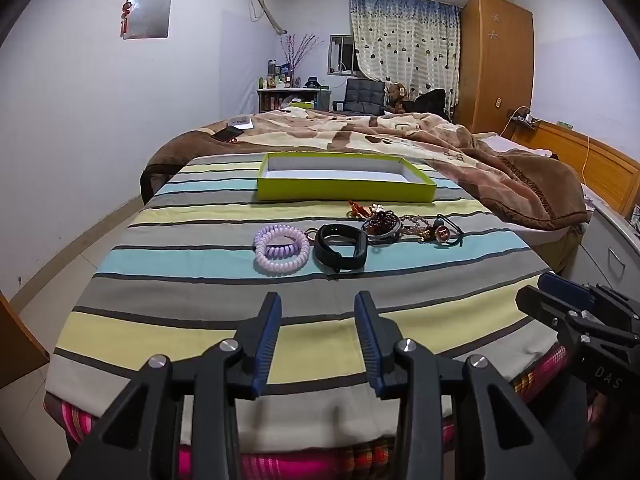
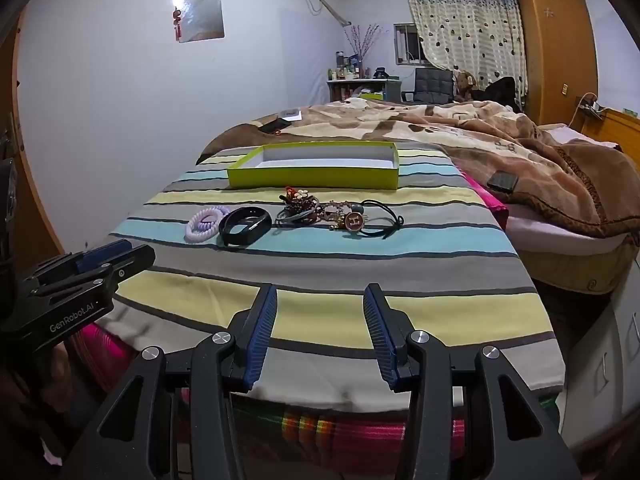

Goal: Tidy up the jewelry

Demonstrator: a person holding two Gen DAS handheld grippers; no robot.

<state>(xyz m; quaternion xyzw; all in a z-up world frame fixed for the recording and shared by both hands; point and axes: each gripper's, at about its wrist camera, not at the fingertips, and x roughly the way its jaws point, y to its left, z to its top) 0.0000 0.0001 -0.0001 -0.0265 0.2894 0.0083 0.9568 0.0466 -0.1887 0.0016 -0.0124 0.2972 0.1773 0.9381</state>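
A lime-green open box with a white inside lies on the striped cloth. In front of it lie a purple coil hair tie, a black wristband, a heap of beaded bracelets and a round gold pendant on a black cord. My left gripper is open and empty over the cloth's near edge. My right gripper is open and empty beside it, also seen in the left wrist view.
A brown blanket covers the bed to the right and behind the box. A phone lies on it at the far left, another dark device at the right. A white drawer cabinet stands at the right.
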